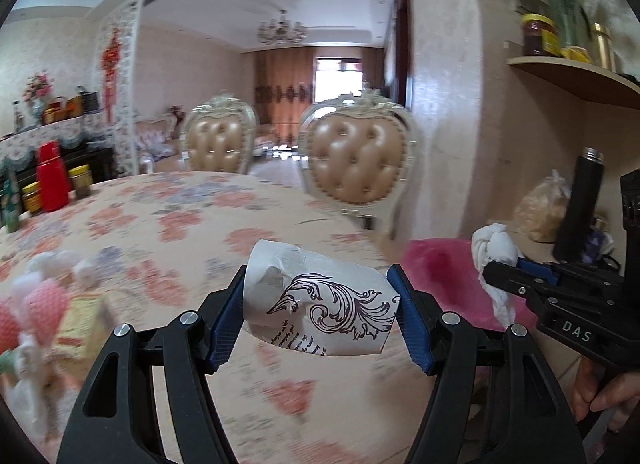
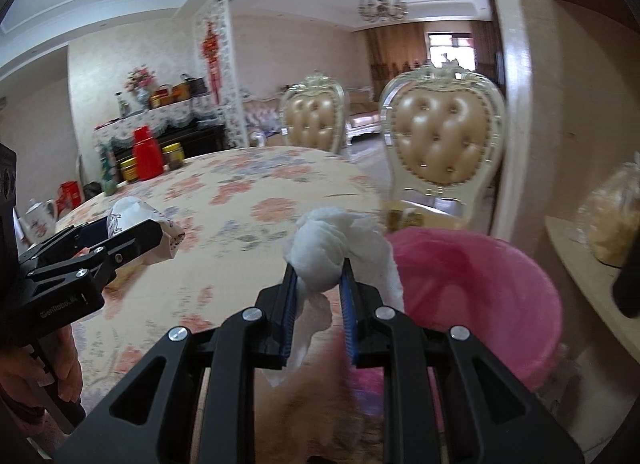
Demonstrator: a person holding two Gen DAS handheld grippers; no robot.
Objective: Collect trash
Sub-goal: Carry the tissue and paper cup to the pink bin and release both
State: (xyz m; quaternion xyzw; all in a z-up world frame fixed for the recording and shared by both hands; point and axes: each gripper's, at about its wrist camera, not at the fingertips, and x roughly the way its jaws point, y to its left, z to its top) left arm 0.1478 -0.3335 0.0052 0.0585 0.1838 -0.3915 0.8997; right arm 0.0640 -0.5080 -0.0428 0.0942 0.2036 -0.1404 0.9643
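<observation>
The left gripper (image 1: 320, 316) pinches a crumpled paper wrapper (image 1: 320, 304), white w/ a dark scroll print and small lettering; both blue pads (image 1: 412, 324) press its sides, so the jaws stand partway apart around it. The wrapper hangs above the floral tablecloth (image 1: 168, 232), near the table's right edge.

The right gripper (image 2: 319, 296) is clamped on a wad of white tissue (image 2: 332, 252); the jaws are nearly together, w/ the bulk of the wad bunched above the pads and a tail of tissue dangling below between the fingers. In the left wrist view the same tissue (image 1: 496, 244) shows at the tip of the right gripper (image 1: 500, 268), in front of the pink bin.

The pink bin (image 2: 480, 284), lined w/ a pink bag, sits just beside the table edge, to the right of both grippers. The tissue is at the bin's near-left rim; the wrapper is further left, over the table.

A hand (image 1: 608, 400) grips the right tool's handle at lower right of the left wrist view; another hand (image 2: 60, 376) holds the left tool at lower left of the right wrist view.

On the table's far left: a red flask (image 1: 52, 180) and jars w/ yellow lids (image 1: 80, 180). Two tufted chairs (image 1: 360, 168) stand behind the table. More blurred bits, pink and white, lie on the cloth at near left (image 1: 44, 304); can't tell what they are.
</observation>
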